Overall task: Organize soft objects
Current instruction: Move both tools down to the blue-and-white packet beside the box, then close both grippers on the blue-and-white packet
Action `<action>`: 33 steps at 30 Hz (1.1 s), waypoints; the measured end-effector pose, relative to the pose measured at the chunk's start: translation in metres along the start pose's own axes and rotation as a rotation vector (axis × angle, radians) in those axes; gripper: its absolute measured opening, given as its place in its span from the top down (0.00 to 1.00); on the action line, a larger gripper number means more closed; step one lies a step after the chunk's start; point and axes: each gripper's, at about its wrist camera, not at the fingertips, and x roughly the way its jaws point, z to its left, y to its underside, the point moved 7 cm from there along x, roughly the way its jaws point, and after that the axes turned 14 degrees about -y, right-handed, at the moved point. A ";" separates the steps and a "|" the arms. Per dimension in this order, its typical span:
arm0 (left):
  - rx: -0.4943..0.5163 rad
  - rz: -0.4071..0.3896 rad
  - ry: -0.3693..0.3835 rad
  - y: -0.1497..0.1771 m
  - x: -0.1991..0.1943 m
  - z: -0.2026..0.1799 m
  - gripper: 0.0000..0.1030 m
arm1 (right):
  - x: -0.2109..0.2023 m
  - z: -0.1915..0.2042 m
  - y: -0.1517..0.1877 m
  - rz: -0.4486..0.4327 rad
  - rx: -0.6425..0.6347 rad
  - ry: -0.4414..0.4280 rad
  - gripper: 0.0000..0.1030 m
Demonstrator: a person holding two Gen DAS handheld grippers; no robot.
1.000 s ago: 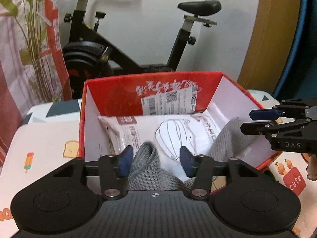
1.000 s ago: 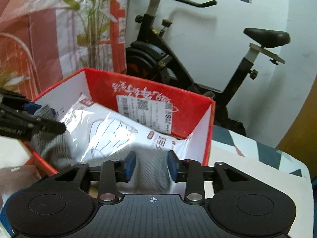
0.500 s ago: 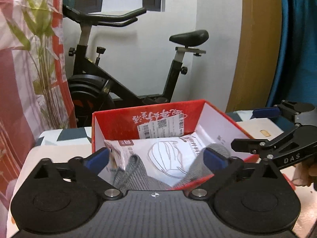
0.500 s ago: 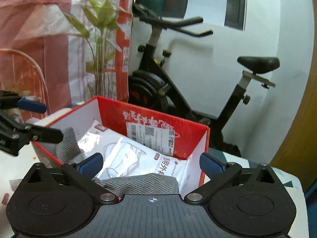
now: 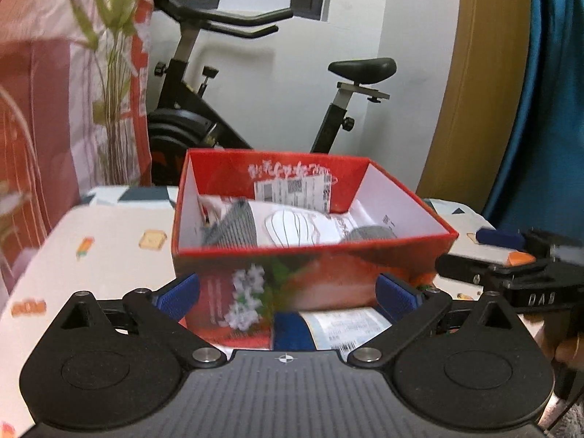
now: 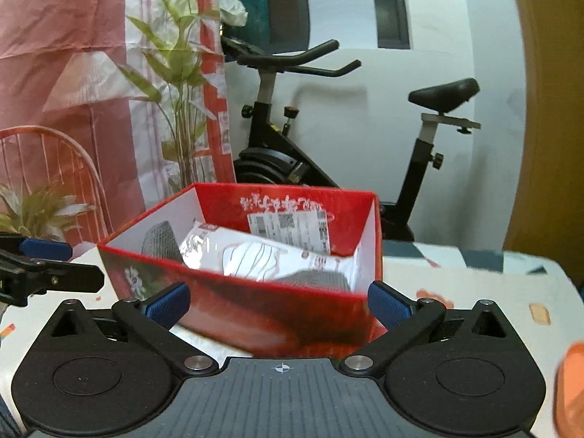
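A black exercise bike (image 6: 292, 153) stands against the white wall behind the bench (image 5: 109, 241), whose cloth is printed with small toast and ice-lolly pictures. A leafy green plant (image 6: 182, 73) rises before a pink-and-red striped curtain (image 6: 73, 73).

Your right gripper (image 6: 275, 304): jaws spread wide, nothing between the pads | red box (image 6: 255, 303) at 12 o'clock, holding grey knit fabric (image 6: 317, 279) and a white plastic packet (image 6: 262, 255) | left gripper (image 6: 43, 266) at 9 o'clock | exercise bike (image 6: 292, 160) beyond.
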 end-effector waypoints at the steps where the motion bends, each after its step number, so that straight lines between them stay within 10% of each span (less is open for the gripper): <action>1: -0.011 0.010 0.004 0.004 0.001 -0.001 0.00 | -0.002 0.001 0.007 -0.003 0.010 0.002 0.00; 7: -0.092 0.079 0.025 0.029 0.009 0.001 0.09 | 0.002 0.008 0.049 0.011 0.114 -0.027 0.06; 13: -0.113 0.140 0.030 0.047 0.021 0.004 0.46 | 0.013 0.023 0.073 0.054 0.079 -0.036 0.38; 33: -0.003 0.139 0.001 0.080 0.030 -0.007 0.48 | 0.031 0.029 0.119 0.140 0.078 -0.097 0.44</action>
